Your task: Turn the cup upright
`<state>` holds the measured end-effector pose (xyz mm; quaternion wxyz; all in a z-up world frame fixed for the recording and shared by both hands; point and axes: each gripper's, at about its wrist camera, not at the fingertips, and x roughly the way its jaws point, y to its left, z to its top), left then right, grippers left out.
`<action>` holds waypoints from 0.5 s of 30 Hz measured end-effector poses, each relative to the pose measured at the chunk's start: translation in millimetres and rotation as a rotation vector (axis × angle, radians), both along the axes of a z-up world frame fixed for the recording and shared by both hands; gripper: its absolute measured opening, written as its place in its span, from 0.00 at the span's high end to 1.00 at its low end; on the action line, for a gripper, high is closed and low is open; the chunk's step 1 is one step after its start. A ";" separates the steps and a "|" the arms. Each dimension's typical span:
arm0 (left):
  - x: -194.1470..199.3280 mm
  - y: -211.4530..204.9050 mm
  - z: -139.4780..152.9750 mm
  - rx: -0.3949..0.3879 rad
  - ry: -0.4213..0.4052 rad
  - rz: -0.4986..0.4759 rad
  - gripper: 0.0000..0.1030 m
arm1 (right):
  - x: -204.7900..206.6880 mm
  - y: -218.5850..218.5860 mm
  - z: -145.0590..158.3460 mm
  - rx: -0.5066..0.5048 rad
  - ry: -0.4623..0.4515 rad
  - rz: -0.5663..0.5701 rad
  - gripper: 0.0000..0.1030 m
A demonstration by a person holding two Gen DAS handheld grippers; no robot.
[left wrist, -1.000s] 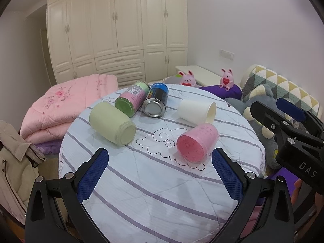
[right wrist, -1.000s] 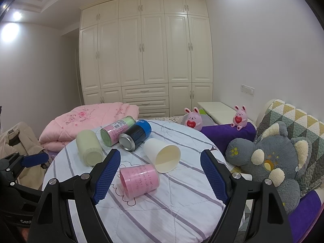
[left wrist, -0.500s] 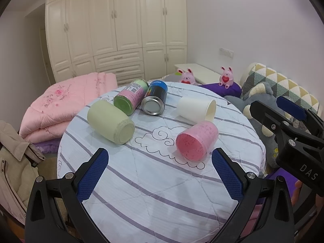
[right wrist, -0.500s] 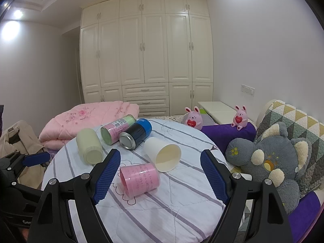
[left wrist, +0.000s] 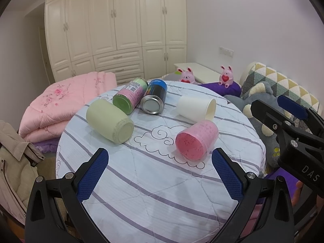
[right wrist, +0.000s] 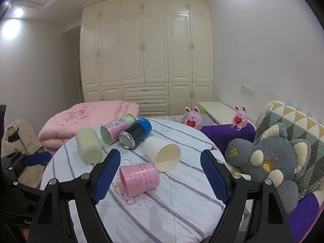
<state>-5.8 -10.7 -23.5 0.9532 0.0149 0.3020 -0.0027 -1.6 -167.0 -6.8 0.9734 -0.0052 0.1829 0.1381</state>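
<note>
Pink cup [right wrist: 139, 179] lies on its side between the spread fingers of the right hand-held gripper [right wrist: 160, 175], on the bench [left wrist: 154, 184].
White cup [right wrist: 163, 156] touches it beyond; left hand-held gripper [left wrist: 161, 174] is spread too, over bare near-edge cloth.

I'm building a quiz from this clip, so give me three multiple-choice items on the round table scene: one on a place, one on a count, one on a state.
1. What lies nearest the white cup?
A. pale green cup
B. pink cup
C. pink blanket

2. How many containers lie on the table?
A. three
B. five
C. seven

3. How are the two grippers?
A. both open and empty
B. both shut on cups
C. one holds the blue can

Answers:
1 B: the pink cup lies right beside its rim.
2 B: pale green cup, green-pink can, blue can, white and pink cups.
3 A: left gripper and right gripper jaws stand wide apart, holding nothing.
</note>
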 end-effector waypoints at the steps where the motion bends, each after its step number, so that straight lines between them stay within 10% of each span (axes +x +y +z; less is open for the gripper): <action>1: 0.0 -0.3 -0.1 0.001 0.000 0.001 0.00 | 0.0 0.4 0.0 -0.001 -0.001 0.000 0.20; 15: 16.1 -9.0 -15.4 -0.038 0.080 -0.076 0.00 | -1.8 -4.7 -1.1 -0.001 -0.040 -0.014 0.20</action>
